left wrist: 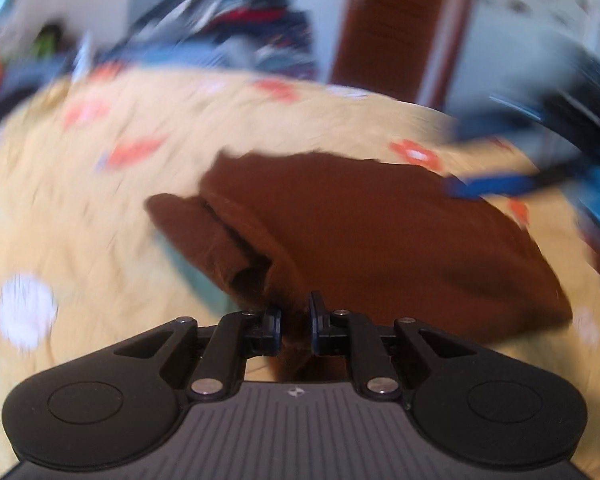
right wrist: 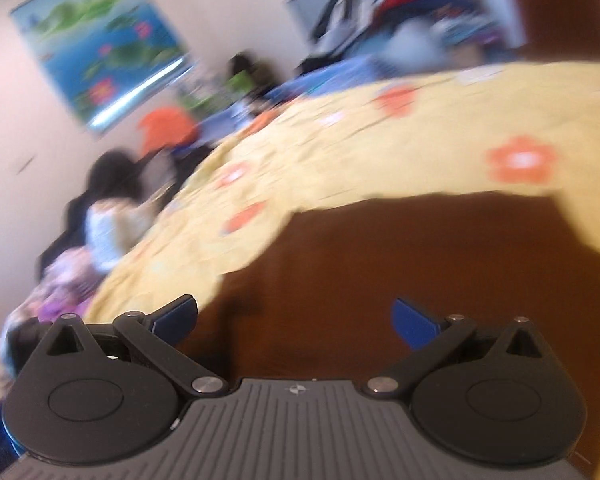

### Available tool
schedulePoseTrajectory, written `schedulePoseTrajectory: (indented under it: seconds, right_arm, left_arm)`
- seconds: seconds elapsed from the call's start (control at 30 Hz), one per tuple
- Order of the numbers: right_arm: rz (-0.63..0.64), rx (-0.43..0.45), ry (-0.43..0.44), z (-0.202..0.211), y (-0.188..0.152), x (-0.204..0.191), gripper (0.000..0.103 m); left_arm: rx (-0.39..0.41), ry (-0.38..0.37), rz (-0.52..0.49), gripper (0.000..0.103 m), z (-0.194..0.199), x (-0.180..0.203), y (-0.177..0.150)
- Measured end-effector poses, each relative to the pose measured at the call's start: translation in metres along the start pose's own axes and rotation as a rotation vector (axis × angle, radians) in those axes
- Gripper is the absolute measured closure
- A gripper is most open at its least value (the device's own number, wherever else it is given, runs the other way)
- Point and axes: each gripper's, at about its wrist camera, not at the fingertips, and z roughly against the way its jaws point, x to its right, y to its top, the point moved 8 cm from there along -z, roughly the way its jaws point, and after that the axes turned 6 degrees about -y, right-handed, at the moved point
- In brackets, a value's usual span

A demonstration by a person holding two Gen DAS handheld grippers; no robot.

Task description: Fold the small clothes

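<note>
The brown garment point(left wrist: 380, 240) lay on the yellow flowered bedsheet point(left wrist: 80, 220), only partly folded. The left gripper point(left wrist: 296, 326) was clamped on its edge; the right gripper point(right wrist: 294, 322) hung spread above it, holding nothing.

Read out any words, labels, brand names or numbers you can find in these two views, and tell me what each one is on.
None can be read.
Left gripper body: a small pale emblem, no letters.
Right gripper body: the same emblem, no letters.
Wall poster: a pond picture, too blurred to show any print.
Yellow bedspread: flower print only.
</note>
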Motion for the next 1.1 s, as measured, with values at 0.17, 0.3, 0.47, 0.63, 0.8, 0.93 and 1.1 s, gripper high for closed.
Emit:
schedulePoseTrajectory:
  seconds: [0.17, 0.3, 0.47, 0.63, 0.8, 0.93, 1.1]
  right_arm:
    - [0.030, -0.232, 0.091, -0.073, 0.008, -0.043, 0.000]
    - [0.179, -0.320, 0.012, -0.111, 0.005, -0.066, 0.000]
    - [0.212, -0.393, -0.011, -0.124, -0.016, -0.066, 0.002]
    - [0.213, -0.358, 0.028, -0.112, -0.015, -0.068, 0.001]
    - [0.174, -0.317, 0.043, -0.108, 0.001, -0.068, 0.001]
    - [0.179, -0.293, 0.056, -0.103, 0.007, -0.075, 0.001]
    - [0.189, -0.276, 0.067, -0.094, 0.009, -0.079, 0.000]
  left_arm:
    - [0.013, 0.002, -0.157, 0.091, -0.001, 0.033, -0.003]
    - [-0.003, 0.008, -0.217, 0.092, -0.007, 0.041, -0.008]
    - [-0.025, 0.103, -0.140, 0.090, -0.001, 0.012, -0.014]
    - [-0.077, 0.021, 0.255, 0.087, 0.003, -0.041, -0.032]
    - [0.000, -0.213, 0.783, 0.044, -0.002, -0.086, -0.030]
    - [0.059, -0.201, 0.855, 0.026, 0.006, -0.092, -0.025]
    - [0.115, -0.091, 0.957, 0.026, 0.018, -0.112, -0.043]
